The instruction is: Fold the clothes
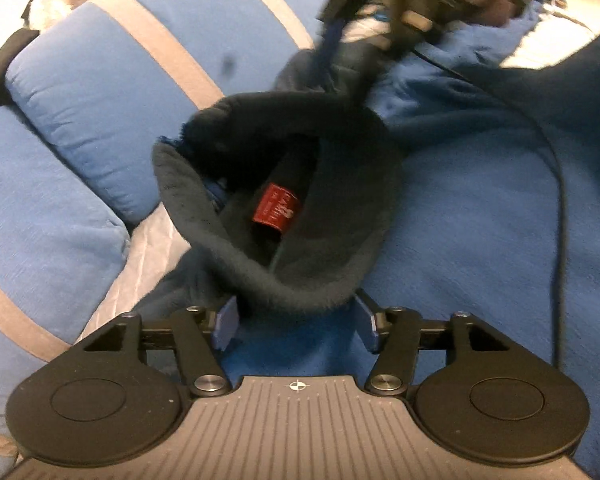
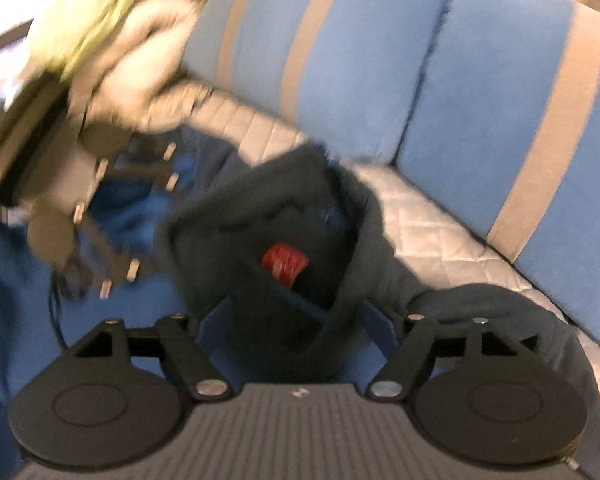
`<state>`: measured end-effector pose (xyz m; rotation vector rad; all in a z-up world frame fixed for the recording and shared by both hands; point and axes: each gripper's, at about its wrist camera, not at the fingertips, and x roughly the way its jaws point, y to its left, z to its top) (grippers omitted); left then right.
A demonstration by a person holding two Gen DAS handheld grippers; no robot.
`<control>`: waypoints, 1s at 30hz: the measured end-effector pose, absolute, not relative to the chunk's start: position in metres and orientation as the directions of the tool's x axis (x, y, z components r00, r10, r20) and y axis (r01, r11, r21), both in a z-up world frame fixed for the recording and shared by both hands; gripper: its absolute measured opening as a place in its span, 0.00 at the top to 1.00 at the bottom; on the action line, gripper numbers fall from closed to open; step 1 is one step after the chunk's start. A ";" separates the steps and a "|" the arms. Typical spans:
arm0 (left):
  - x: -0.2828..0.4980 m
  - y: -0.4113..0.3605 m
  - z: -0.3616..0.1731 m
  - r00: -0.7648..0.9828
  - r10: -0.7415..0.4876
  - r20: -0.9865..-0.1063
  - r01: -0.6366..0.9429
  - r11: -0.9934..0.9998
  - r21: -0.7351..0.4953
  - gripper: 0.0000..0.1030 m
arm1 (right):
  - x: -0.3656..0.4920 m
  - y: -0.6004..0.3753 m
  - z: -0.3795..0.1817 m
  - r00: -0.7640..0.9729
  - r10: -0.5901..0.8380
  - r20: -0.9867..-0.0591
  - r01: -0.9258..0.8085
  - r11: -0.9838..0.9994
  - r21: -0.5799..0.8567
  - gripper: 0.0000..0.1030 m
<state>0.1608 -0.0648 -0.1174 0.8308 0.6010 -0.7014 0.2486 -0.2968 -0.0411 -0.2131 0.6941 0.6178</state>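
Note:
A blue fleece garment [image 1: 460,220] lies on a sofa, its dark navy collar [image 1: 260,120] standing open around a red label [image 1: 276,210]. My left gripper [image 1: 296,320] is open at the collar's near rim, and the fabric lies between its blue pads [image 1: 226,322] without being pinched. Blurred at the top of the left wrist view, my right gripper [image 1: 348,64] reaches the collar's far side. In the right wrist view the right gripper [image 2: 298,322] is wide open, with the dark collar [image 2: 284,208] and label [image 2: 285,262] between its fingers.
Blue sofa cushions with grey stripes [image 1: 100,80] [image 2: 360,60] stand behind the garment. A white quilted cover [image 2: 440,232] lies on the seat. A black cable [image 1: 562,200] runs over the fleece. A person's hand [image 2: 140,80] holds the left gripper's housing [image 2: 60,184], blurred.

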 end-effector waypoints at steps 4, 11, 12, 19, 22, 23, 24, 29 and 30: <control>0.153 -0.057 -0.106 0.586 -0.319 -0.745 0.764 0.526 0.375 0.44 | 0.262 -0.298 -0.039 0.655 0.410 -0.635 -0.512 0.859 0.026 0.24; 0.184 -0.029 -0.060 0.562 -0.402 -0.723 0.634 0.771 0.063 0.44 | 0.262 -0.283 -0.052 0.674 0.314 -0.669 -0.494 0.865 -0.092 0.82; 0.191 -0.028 -0.057 0.567 -0.407 -0.716 0.607 0.794 0.029 0.45 | 0.260 -0.283 -0.052 0.674 0.314 -0.669 -0.499 0.861 -0.098 0.86; 0.235 -0.046 -0.073 0.599 -0.304 -0.741 0.484 0.874 0.032 0.75 | 0.245 -0.288 -0.052 0.665 0.322 -0.674 -0.519 0.848 -0.106 0.89; 0.238 -0.053 -0.079 0.575 -0.278 -0.770 0.508 0.859 0.069 0.90 | 0.243 -0.292 -0.052 0.660 0.314 -0.683 -0.518 0.848 -0.112 0.90; 0.233 -0.053 -0.077 0.580 -0.269 -0.769 0.522 0.847 0.097 0.91 | 0.243 -0.293 -0.053 0.660 0.303 -0.687 -0.515 0.848 -0.120 0.90; 0.228 -0.054 -0.075 0.600 -0.252 -0.759 0.529 0.837 0.140 0.91 | 0.243 -0.295 -0.053 0.660 0.293 -0.692 -0.512 0.849 -0.129 0.90; 0.198 -0.044 -0.067 0.663 -0.188 -0.724 0.535 0.796 0.283 0.92 | 0.240 -0.301 -0.056 0.672 0.221 -0.707 -0.489 0.849 -0.200 0.92; 0.191 -0.044 -0.070 0.670 -0.177 -0.721 0.549 0.772 0.321 0.92 | 0.239 -0.301 -0.058 0.672 0.207 -0.711 -0.490 0.844 -0.217 0.92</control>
